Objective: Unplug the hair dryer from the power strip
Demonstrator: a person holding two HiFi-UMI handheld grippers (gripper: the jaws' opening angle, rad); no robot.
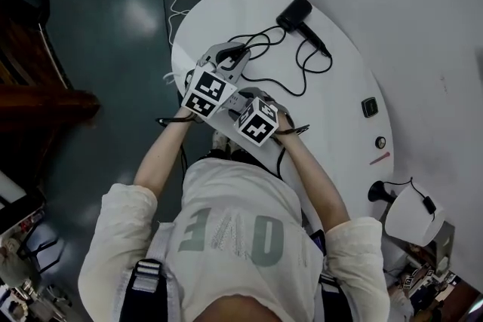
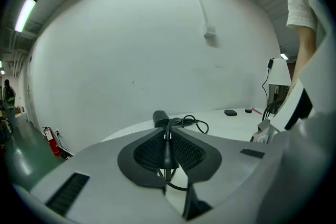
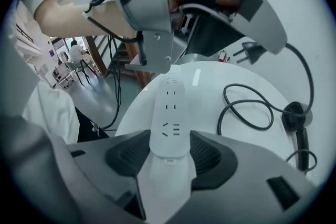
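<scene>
My left gripper [image 1: 238,56] [image 2: 167,136] is shut on the black plug [image 2: 167,155] [image 3: 251,52] of the hair dryer, held in the air above the round white table [image 1: 339,94]. The plug's prongs are bare and clear of the strip. Its cord [image 1: 298,75] [image 3: 247,107] loops across the table to the black hair dryer [image 1: 296,15] [image 2: 160,118] [image 3: 296,123] lying at the far side. My right gripper [image 1: 245,96] [image 3: 169,147] is shut on the near end of the white power strip [image 3: 169,113]. The strip's sockets that show are empty.
A small black box [image 1: 369,107], a round knob [image 1: 380,142] and a red pen [image 1: 379,157] lie at the table's right edge. A white lamp-like device [image 1: 413,215] stands near right. A white coiled cable [image 1: 173,4] runs over the dark floor at left. A white wall lies beyond.
</scene>
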